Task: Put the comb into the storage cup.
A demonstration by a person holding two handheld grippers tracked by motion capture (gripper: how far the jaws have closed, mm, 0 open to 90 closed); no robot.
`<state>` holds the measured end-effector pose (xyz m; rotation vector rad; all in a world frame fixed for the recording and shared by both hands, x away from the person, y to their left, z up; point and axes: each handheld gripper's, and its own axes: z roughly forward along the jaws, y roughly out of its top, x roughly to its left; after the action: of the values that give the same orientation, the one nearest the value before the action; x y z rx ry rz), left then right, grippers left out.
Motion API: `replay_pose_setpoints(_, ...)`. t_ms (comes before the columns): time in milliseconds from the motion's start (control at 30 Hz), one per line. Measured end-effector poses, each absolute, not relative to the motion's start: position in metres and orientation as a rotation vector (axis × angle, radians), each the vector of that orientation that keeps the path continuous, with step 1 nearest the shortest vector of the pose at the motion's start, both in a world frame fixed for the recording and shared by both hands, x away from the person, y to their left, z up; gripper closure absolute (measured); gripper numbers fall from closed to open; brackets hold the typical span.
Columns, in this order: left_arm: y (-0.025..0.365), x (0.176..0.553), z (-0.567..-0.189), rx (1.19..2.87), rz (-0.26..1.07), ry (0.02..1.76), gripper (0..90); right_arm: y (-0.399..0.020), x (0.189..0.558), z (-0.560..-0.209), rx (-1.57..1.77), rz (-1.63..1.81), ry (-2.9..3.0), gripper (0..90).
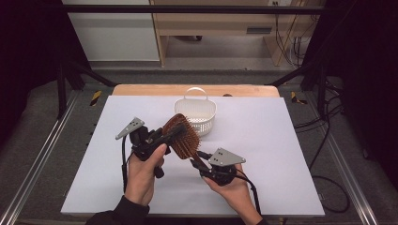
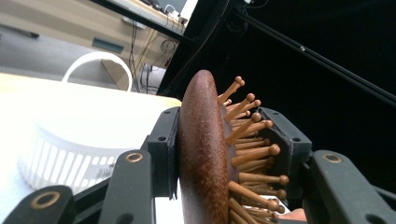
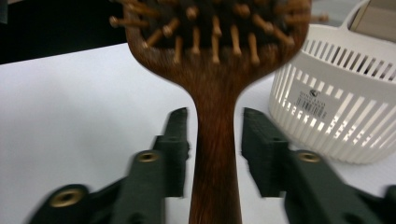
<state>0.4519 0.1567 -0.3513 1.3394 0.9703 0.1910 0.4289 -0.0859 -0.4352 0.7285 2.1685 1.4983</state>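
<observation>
Brown wooden hairbrush, peg bristles, gripped by left tongs.

- Hairbrush: dark reddish-brown wood with a fine speckled grain; lighter tan wooden pins with rounded tips.
- Basket: cream-white plastic, walls patterned with narrow vertical slots.
- Table: pale lavender-white sheet over a light wood edge.
- Left gripper and right gripper: black jaws, brass-coloured rivets, grey plates.

Bright table, dark surround, slight blur
</observation>
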Motion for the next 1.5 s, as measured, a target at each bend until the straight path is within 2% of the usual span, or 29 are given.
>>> replay_pose_setpoints(67,0.158,0.452,-0.35,1.336,0.195,0.97,51.8,-0.088,0.429,-0.435,0.739,1.506,2.163,55.7)
replay_pose_setpoints(100,0.16,0.453,-0.348,1.327,0.211,0.975,51.8,-0.092,0.431,-0.435,0.757,1.531,2.153,46.7)
replay_pose_setpoints(133,0.16,0.453,-0.348,1.327,0.211,0.975,51.8,-0.092,0.431,-0.435,0.757,1.531,2.153,46.7)
replay_pose_setpoints(167,0.161,0.453,-0.347,1.321,0.217,0.978,51.8,-0.097,0.433,-0.435,0.784,1.548,2.154,39.0)
replay_pose_setpoints(200,0.162,0.454,-0.346,1.32,0.225,0.978,51.8,-0.097,0.433,-0.435,0.784,1.548,2.154,39.0)
replay_pose_setpoints(300,0.165,0.454,-0.343,1.304,0.248,0.975,51.8,-0.103,0.435,-0.437,0.813,1.563,2.136,31.2)
replay_pose_setpoints(333,0.165,0.453,-0.342,1.301,0.258,0.976,51.7,-0.107,0.438,-0.441,0.804,1.561,2.105,24.0)
replay_pose_setpoints(433,0.165,0.453,-0.34,1.282,0.28,0.984,51.7,-0.112,0.439,-0.444,0.807,1.527,2.094,22.9)
replay_pose_setpoints(567,0.163,0.452,-0.332,1.276,0.295,0.975,51.5,-0.135,0.441,-0.448,0.896,1.548,2.075,12.6)
replay_pose_setpoints(700,0.16,0.453,-0.323,1.276,0.304,0.969,51.5,-0.155,0.436,-0.449,0.919,1.536,2.021,6.4)
replay_pose_setpoints(1100,0.138,0.464,-0.29,1.289,0.332,0.933,51.3,-0.216,0.42,-0.454,1.007,1.53,1.892,5.4)
replay_pose_setpoints(1500,0.111,0.488,-0.267,1.284,0.363,0.9,51.3,-0.228,0.42,-0.458,1.031,1.531,1.824,5.6)
